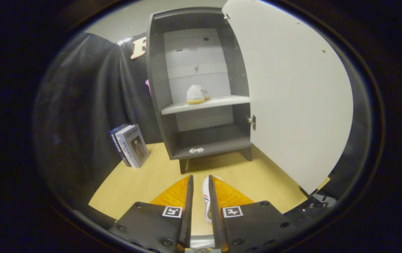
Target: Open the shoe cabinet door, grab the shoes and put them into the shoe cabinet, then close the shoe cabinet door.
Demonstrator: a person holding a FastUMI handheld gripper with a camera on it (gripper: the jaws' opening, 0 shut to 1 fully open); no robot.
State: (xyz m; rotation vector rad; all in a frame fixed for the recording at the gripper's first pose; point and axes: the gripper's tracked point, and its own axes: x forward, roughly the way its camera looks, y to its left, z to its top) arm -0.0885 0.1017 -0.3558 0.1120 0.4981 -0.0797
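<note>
White, with a coloured stripe along its side, the second shoe [206,200] sits pinched between the fingers of the gripper [201,182], which are drawn nearly together on it, a hold that looks meant for carrying. At twelve o'clock stands the shoe cabinet [159,91], its door [292,98] swung wide toward two o'clock. The first shoe [196,95] already rests on the middle shelf [222,102], leaving room beside it.

Shoe cabinet [201,88] stands straight ahead on floor [144,179], door [292,95] swung open to its right. One shoe [196,95] on mid shelf [206,104]. Books [130,144] lean left of cabinet. Gripper [201,182] in front, w/ second shoe [206,203] pinched btw fingers.
</note>
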